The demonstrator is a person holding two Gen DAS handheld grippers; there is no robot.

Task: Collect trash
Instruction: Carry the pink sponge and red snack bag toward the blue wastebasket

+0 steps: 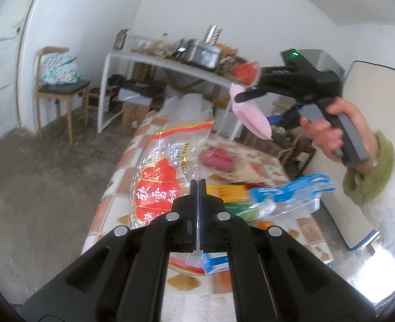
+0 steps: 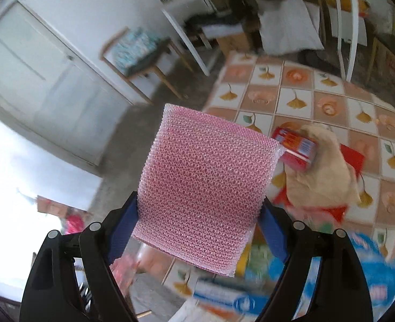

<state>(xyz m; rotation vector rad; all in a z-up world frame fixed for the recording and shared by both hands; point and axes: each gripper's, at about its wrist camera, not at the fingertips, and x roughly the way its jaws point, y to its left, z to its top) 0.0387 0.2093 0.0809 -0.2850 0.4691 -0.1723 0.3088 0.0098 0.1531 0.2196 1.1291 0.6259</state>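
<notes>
Left gripper (image 1: 198, 185) fingers pinch a clear bag (image 1: 168, 166); right gripper (image 2: 200, 214) fingers clamp pink bubble wrap (image 2: 205, 177).

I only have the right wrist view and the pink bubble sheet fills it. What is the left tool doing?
Observer: The left tool is shut on a clear printed bag, holding it up above the table.
Operator: Can you see my right tool from there?
Observer: Yes, the right tool is raised beyond the bag, with the pink bubble sheet hanging from it.
Operator: Anything else on it?
Observer: A green light glows on its top.
</notes>
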